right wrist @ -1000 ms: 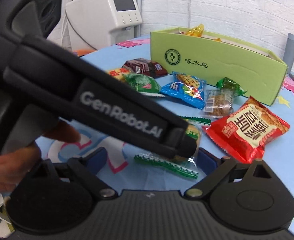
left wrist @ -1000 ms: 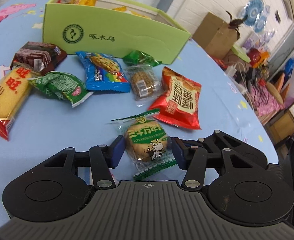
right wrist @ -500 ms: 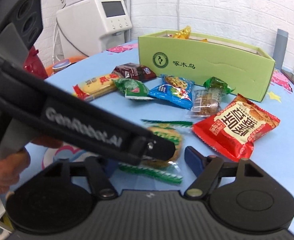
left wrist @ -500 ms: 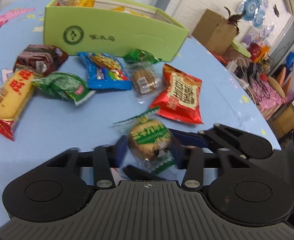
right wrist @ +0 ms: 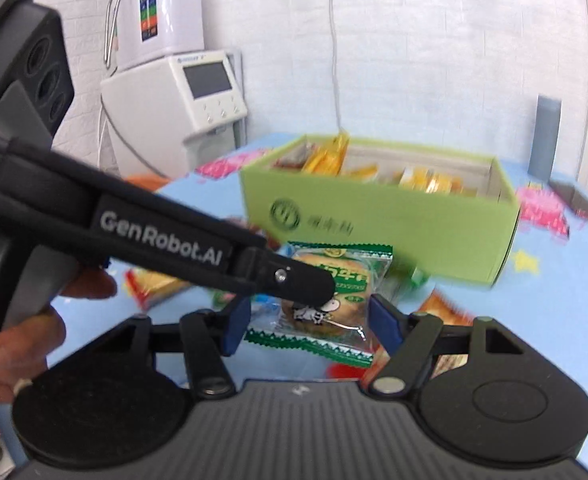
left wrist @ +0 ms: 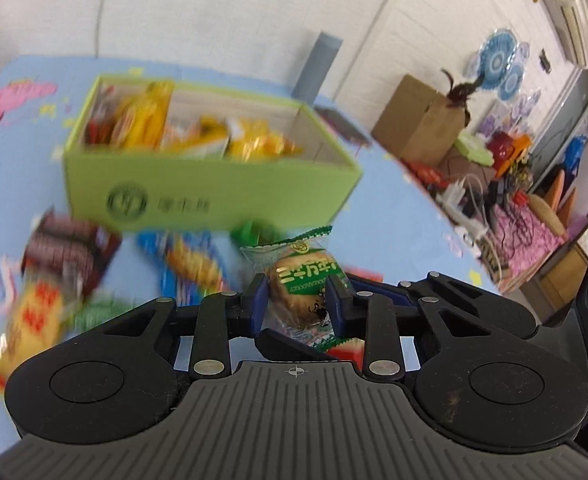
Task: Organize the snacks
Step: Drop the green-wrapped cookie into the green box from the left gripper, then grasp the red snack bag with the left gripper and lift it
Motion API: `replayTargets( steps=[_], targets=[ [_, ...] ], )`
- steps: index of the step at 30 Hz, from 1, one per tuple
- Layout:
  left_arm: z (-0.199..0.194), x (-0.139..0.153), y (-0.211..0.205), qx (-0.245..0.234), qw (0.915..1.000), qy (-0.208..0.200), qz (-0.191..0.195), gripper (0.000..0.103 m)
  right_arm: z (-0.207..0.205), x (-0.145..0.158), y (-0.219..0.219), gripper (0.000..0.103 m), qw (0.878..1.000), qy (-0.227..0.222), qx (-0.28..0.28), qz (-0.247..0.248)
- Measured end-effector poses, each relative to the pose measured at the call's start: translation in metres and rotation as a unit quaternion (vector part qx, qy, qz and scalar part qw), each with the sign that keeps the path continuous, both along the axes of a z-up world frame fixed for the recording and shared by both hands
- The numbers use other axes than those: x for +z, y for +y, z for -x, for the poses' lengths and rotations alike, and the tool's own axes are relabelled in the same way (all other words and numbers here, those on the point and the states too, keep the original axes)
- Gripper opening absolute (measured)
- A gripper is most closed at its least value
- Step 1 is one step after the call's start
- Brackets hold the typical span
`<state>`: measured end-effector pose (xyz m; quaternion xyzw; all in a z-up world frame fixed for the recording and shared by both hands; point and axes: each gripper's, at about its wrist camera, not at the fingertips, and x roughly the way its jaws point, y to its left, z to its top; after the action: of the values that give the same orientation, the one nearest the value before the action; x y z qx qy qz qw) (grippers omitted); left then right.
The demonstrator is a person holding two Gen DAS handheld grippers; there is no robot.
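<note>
1. A round biscuit in a clear packet with green zigzag ends is held above the blue table, in front of the near long wall of the green box.
2. The left gripper is clamped on the biscuit packet; its blue pads press the packet from both sides, the jaws having just been closing.
3. In the right wrist view, the right gripper is seen with its blue pads standing at either side of the same packet; whether they press on it cannot be told.
4. The open green box holds yellow and orange packets.
5. Other snacks are blurred on the table before the box: a brown packet, a blue packet and a yellow-and-red packet toward the left edge.
6. A person's hand is seen on the left gripper's handle.
</note>
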<state>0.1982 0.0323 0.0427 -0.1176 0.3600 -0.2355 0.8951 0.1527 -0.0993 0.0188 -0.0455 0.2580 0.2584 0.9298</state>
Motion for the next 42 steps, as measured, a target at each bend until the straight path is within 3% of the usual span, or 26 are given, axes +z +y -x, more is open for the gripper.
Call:
replayTargets(
  steps=[6, 11, 15, 19, 22, 26, 31, 37, 42],
  targets=[
    [-0.078, 0.035, -0.025, -0.009, 0.9995, -0.031, -0.005, 0.011, -0.069, 0.034, -0.013, 0.075, 0.998, -0.05, -0.022, 0.019],
    [-0.141, 0.031, -0.048, -0.017, 0.9993, -0.027, -0.02, 0.011, -0.133, 0.035, -0.028, 0.076, 0.998, -0.038, -0.04, 0.019],
    [-0.166, 0.018, -0.05, -0.017, 0.9998, -0.007, -0.013, 0.022, -0.161, 0.022, -0.044, 0.081, 0.999, -0.013, -0.049, -0.001],
    [-0.141, 0.024, -0.036, -0.022, 0.9992, -0.032, 0.005, 0.032, -0.13, 0.03, -0.064, 0.094, 0.997, -0.041, -0.056, -0.023],
    [-0.112, 0.027, -0.031, -0.039, 0.9984, -0.041, 0.007, 0.036, -0.094, 0.025, -0.069, 0.095, 0.997, -0.05, -0.062, -0.011],
    [-0.065, 0.014, -0.037, -0.069, 0.9967, -0.038, -0.017, 0.041, -0.047, 0.004, -0.078, 0.095, 0.998, -0.016, -0.062, -0.016],
    [-0.021, -0.024, -0.055, -0.115, 0.992, -0.001, -0.053, 0.042, -0.001, -0.023, -0.077, 0.094, 0.998, 0.04, -0.055, -0.018],
    [-0.014, -0.056, -0.064, -0.111, 0.991, 0.043, -0.061, 0.037, -0.006, -0.04, -0.068, 0.094, 0.997, 0.071, -0.04, 0.007],
    [-0.012, -0.062, -0.065, -0.111, 0.9911, 0.053, -0.051, 0.036, -0.018, -0.048, -0.054, 0.094, 0.996, 0.078, -0.017, 0.035]
  ],
)
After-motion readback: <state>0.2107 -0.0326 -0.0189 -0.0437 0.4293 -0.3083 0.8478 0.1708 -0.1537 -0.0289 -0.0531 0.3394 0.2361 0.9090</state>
